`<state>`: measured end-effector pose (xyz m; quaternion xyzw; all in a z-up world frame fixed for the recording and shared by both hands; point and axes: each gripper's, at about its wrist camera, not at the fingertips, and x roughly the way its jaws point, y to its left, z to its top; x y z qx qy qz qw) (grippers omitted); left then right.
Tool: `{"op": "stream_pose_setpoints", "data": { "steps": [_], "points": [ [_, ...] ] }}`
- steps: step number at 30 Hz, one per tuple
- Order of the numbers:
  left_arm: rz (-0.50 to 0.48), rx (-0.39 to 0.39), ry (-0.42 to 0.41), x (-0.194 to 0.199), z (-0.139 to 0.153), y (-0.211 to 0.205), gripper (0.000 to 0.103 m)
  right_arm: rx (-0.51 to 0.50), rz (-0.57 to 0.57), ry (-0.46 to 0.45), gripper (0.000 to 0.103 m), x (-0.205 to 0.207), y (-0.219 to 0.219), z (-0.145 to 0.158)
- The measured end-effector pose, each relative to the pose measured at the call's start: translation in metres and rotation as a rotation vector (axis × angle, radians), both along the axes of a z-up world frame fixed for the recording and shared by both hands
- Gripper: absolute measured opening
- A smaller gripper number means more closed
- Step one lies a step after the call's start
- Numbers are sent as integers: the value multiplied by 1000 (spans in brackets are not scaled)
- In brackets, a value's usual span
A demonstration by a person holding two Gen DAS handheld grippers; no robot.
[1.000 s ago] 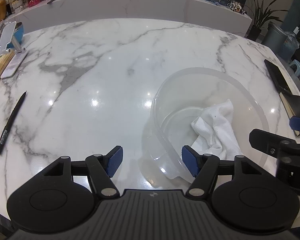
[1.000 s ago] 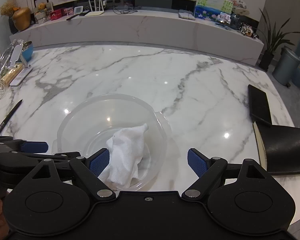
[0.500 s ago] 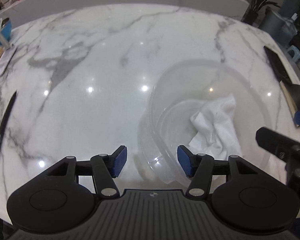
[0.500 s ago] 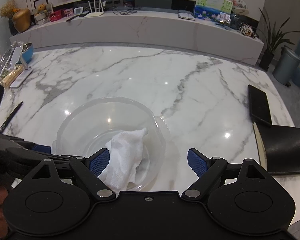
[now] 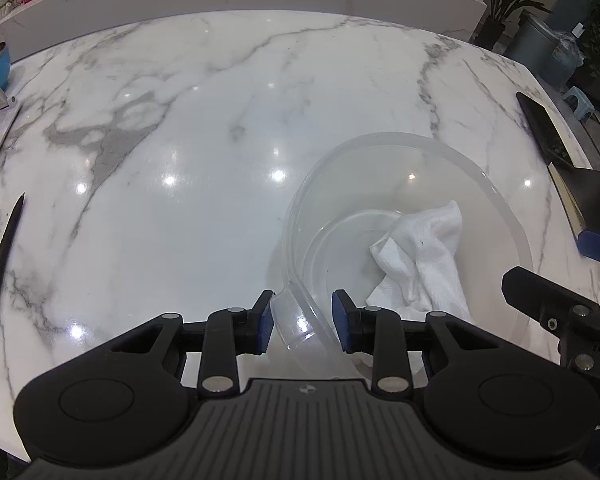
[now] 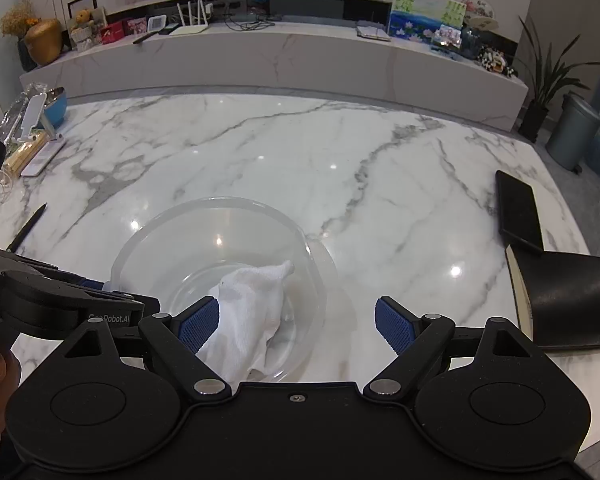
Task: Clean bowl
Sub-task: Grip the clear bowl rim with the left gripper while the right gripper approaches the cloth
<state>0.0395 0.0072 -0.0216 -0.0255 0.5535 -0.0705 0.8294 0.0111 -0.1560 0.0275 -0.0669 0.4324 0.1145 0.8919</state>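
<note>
— Left claw (image 5: 302, 320): jaws just closing, down to a narrow gap, straddling the near lip of the bowl (image 5: 500, 216).
— Gripping yet?
— Cannot tell. Outer pad seemingly touching the lip, inner pad just inside the wall; pressing or not, unclear.
— Meaning for the job?
— Probably bracing the bowl for wiping. No wiping yet, judging by the cloth (image 5: 420, 252) lying loose inside the bowl, on its right side.
— Right claw (image 6: 296, 320)?
— Wide open, holding nothing, hovering over the bowl's near edge, one pad just beside the cloth.
— Bowl against the left claw?
— Mostly ahead and to the right, only the near lip between the pads; sitting on the table (image 5: 180, 200).
</note>
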Motion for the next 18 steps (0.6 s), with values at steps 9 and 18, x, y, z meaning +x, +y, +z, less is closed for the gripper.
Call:
{"op": "stream_pose_setpoints", "data": {
  "steps": [9,18],
  "points": [
    [-42,27,6,-9,1,5,23,-18,39,9,84,-2,3,-2],
    [-69,48,-7,-14,1,6,22,-20,175,52,84,-10,17,-5]
  ]
}}
